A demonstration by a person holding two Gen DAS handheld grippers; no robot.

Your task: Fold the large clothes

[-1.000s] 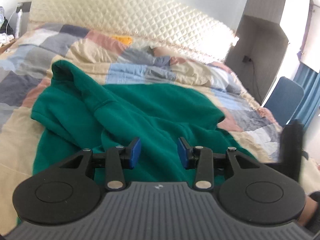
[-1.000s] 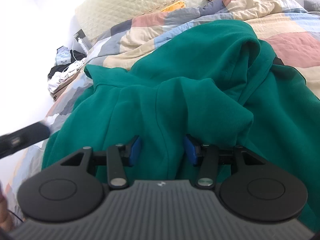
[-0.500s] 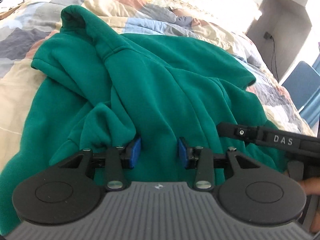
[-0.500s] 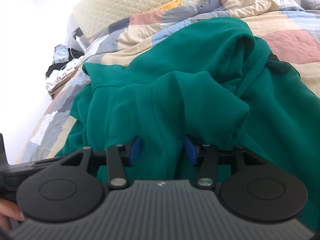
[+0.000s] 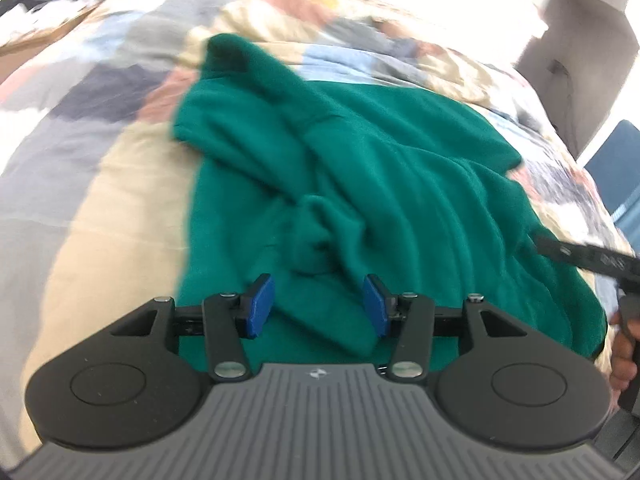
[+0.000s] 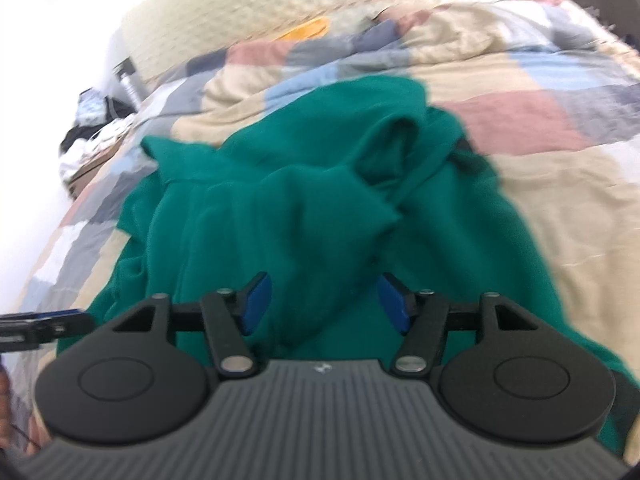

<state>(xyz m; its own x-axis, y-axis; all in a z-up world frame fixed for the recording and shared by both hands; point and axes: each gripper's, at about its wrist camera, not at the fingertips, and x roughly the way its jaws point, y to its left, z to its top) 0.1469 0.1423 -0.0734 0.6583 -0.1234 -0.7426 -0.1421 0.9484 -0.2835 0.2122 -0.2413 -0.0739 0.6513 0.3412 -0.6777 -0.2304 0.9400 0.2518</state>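
A large green hoodie [image 5: 400,184] lies crumpled on the patchwork quilt [image 5: 100,200], its hood towards the headboard. My left gripper [image 5: 317,306] hovers over the near hem. Its jaws are opening, and a loose fold of green cloth lies between the blue pads [image 5: 260,306] without being pinched. My right gripper [image 6: 325,305] is over the same hoodie [image 6: 304,208] from the other side. Its jaws are opening too, with a ridge of cloth between them and the blue pads [image 6: 394,306] apart from it. Each view shows the other gripper at its edge: the right gripper [image 5: 580,256], the left gripper [image 6: 40,324].
A quilted cream headboard [image 6: 248,12] runs along the far end of the bed. A cluttered bedside surface [image 6: 92,128] is at the left. A grey cabinet [image 5: 580,60] and a blue chair [image 5: 616,168] stand past the bed's right side. A hand [image 5: 624,356] grips the right tool.
Both pairs of jaws have spread wider. Both cameras have pulled back from the hoodie, so more quilt shows around it, and the cloth between the pads has slackened.
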